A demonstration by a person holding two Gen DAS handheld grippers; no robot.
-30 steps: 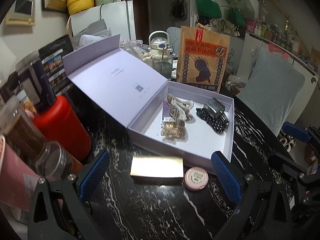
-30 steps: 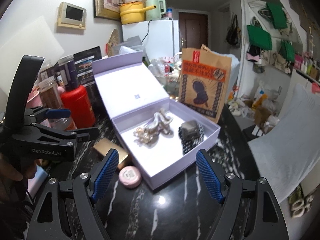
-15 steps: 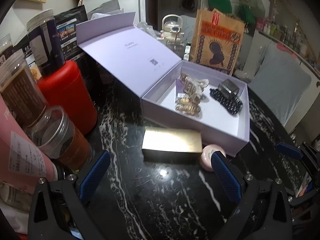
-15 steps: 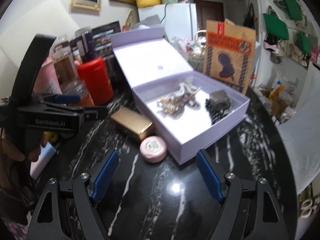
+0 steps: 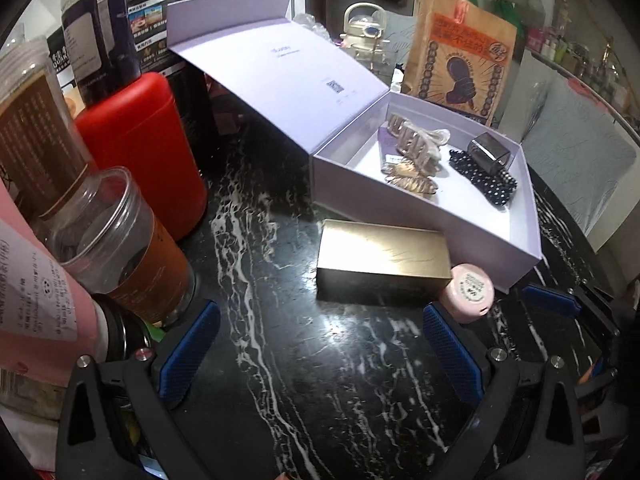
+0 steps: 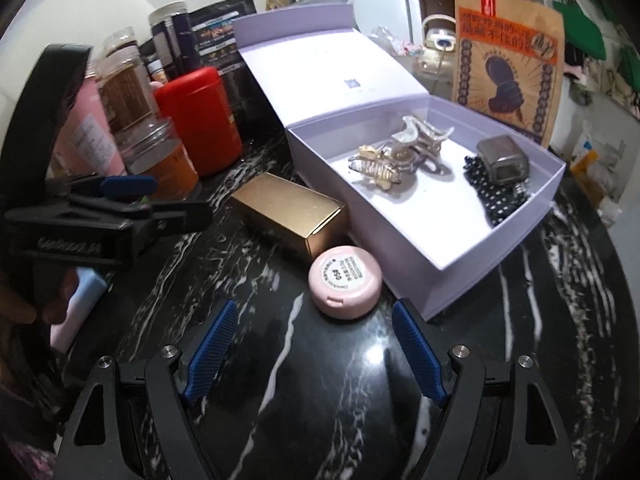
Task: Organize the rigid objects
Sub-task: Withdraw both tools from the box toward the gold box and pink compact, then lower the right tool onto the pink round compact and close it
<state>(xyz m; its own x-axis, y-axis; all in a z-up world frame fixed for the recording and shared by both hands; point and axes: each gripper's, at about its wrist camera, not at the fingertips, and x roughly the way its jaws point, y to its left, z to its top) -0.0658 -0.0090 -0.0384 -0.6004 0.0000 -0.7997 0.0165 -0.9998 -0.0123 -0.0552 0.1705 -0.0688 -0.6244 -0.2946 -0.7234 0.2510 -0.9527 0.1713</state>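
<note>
A gold box [image 5: 382,250] [image 6: 288,210] lies on the black marble table just in front of the open lavender box [image 5: 420,216] [image 6: 400,248]. A pink round compact [image 5: 468,290] [image 6: 345,280] sits beside the gold box, against the lavender wall. Inside the lavender box lie hair clips [image 5: 416,152] [image 6: 400,152] and a black beaded piece with a metal block [image 5: 486,168] [image 6: 500,176]. My left gripper [image 5: 320,320] is open, a little short of the gold box. My right gripper [image 6: 314,320] is open and empty, its fingers flanking the near side of the compact without touching it.
A red canister [image 5: 148,152], clear jars [image 5: 120,240] and a pink tube [image 5: 36,292] crowd the left. A brown paper bag [image 5: 460,52] and a teapot [image 5: 366,36] stand behind the lavender box. Its lid [image 5: 280,68] leans back open. Bare marble [image 5: 320,400] lies nearest me.
Both grippers have come down and closer to the table. The gold box and pink compact now sit larger and nearer the fingers. Nothing was taken hold of.
</note>
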